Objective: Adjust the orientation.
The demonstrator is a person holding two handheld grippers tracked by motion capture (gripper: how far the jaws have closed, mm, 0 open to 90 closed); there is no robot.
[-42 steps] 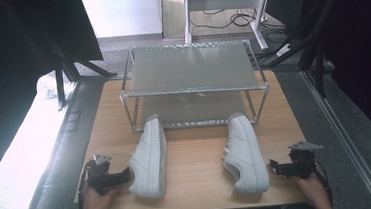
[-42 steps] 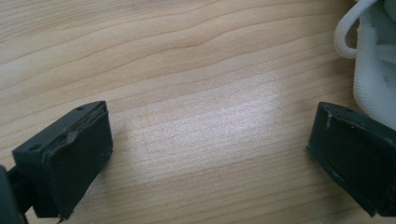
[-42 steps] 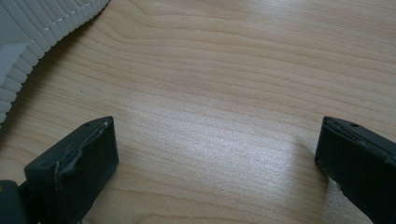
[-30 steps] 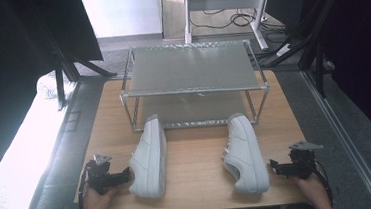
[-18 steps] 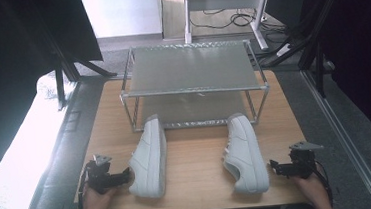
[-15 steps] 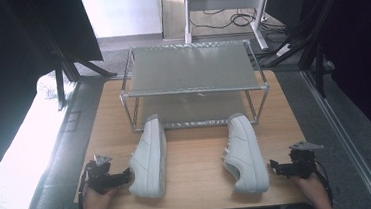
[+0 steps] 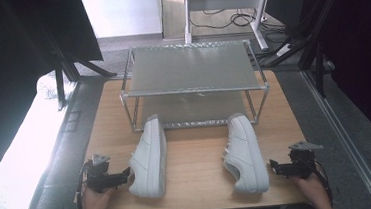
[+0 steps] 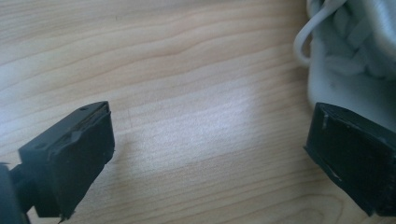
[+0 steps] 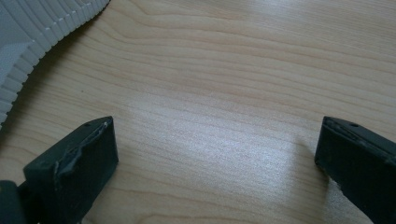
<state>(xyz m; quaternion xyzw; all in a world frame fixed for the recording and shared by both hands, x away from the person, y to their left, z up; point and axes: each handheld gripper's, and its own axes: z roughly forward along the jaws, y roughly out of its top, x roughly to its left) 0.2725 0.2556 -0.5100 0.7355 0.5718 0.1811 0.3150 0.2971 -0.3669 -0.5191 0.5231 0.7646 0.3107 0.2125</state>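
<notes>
Two white sneakers lie on the wooden table (image 7: 194, 181). The left sneaker (image 7: 149, 156) is just right of my left gripper (image 7: 127, 175), whose jaws stand wide open over bare wood. In the left gripper view (image 8: 205, 154) that sneaker's laces and side (image 8: 355, 60) fill the upper right, close to one jaw. The right sneaker (image 7: 244, 151) lies left of my right gripper (image 7: 274, 168), also open and holding nothing. Its ribbed sole edge (image 9: 32, 42) shows at the upper left of the right gripper view (image 9: 215, 163).
A metal two-tier rack (image 7: 191, 74) stands at the far half of the table, with both sneaker tips near its front legs. The table's front edge lies just below the grippers. Dark panels and stands flank the table.
</notes>
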